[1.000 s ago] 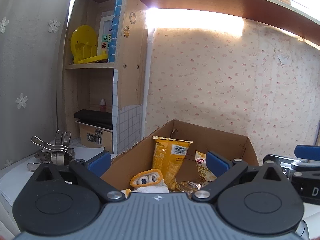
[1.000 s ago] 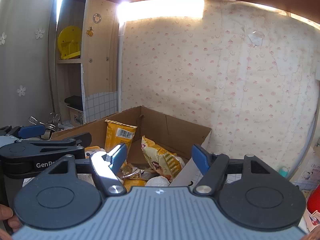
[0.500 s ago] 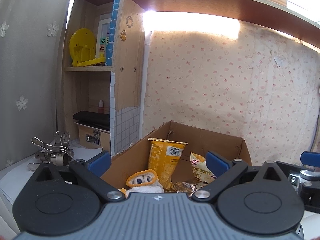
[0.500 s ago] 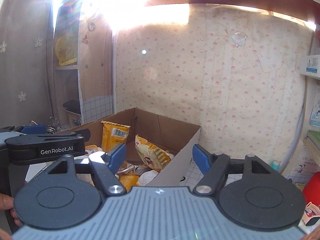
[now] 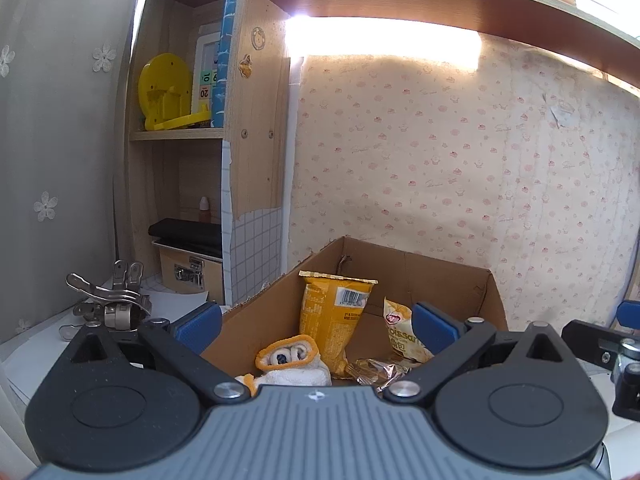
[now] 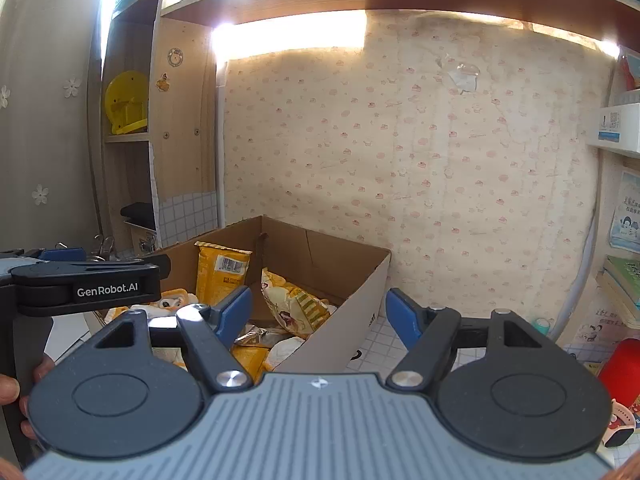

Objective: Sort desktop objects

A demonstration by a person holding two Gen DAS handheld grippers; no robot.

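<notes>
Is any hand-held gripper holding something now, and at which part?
Nothing is held. The left hand-held gripper and the right hand-held gripper both stand open in front of the cardboard box, pads touching nothing.

You had a white desk [image 5: 36, 356] with a grid pattern in front of you. A cardboard box [image 5: 440, 280] stood on it at the middle. Far left of the box lay a pile of metal clips [image 5: 108, 300]. On the right, near the wall, a red object [image 6: 620, 364] rested beside some printed papers [image 6: 596, 328].
</notes>
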